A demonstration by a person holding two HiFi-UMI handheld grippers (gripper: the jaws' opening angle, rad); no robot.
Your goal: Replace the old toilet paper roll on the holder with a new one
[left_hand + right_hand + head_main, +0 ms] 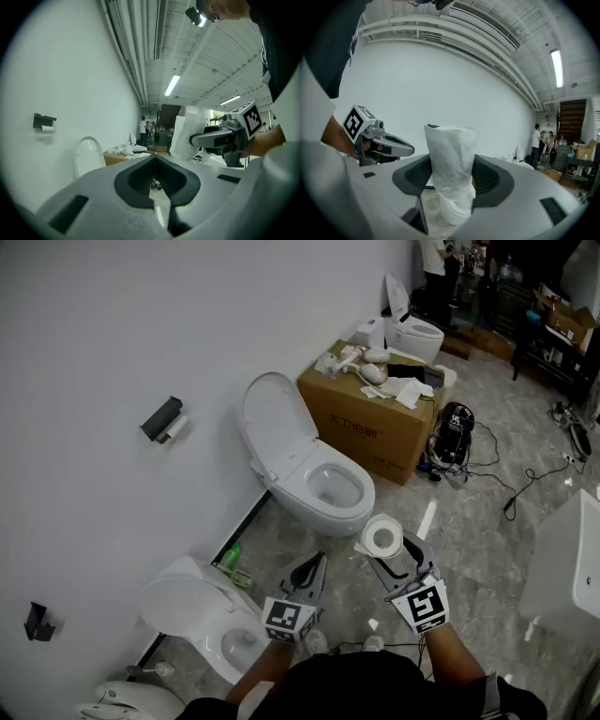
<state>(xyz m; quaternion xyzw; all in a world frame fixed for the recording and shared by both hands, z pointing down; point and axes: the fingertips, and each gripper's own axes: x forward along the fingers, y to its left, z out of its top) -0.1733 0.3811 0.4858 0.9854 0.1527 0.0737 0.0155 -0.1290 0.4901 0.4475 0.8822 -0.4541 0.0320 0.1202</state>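
A black holder (159,416) is fixed to the white wall at the left, with the old, thin roll (174,430) under it. The left gripper view shows the same holder (43,120) and old roll (47,127) far off on the wall. My right gripper (392,555) is shut on a new white toilet paper roll (382,537), which stands upright between the jaws (451,159). My left gripper (313,565) is shut and holds nothing, its jaws meeting in a closed seam (153,161). Both grippers are held low in front of me, well short of the holder.
A white toilet (314,479) with its lid up stands by the wall ahead, and another toilet (202,615) sits at the lower left. Behind is a cardboard box (370,418) with clutter on top. Cables (487,474) lie on the marble floor. People stand at the far end.
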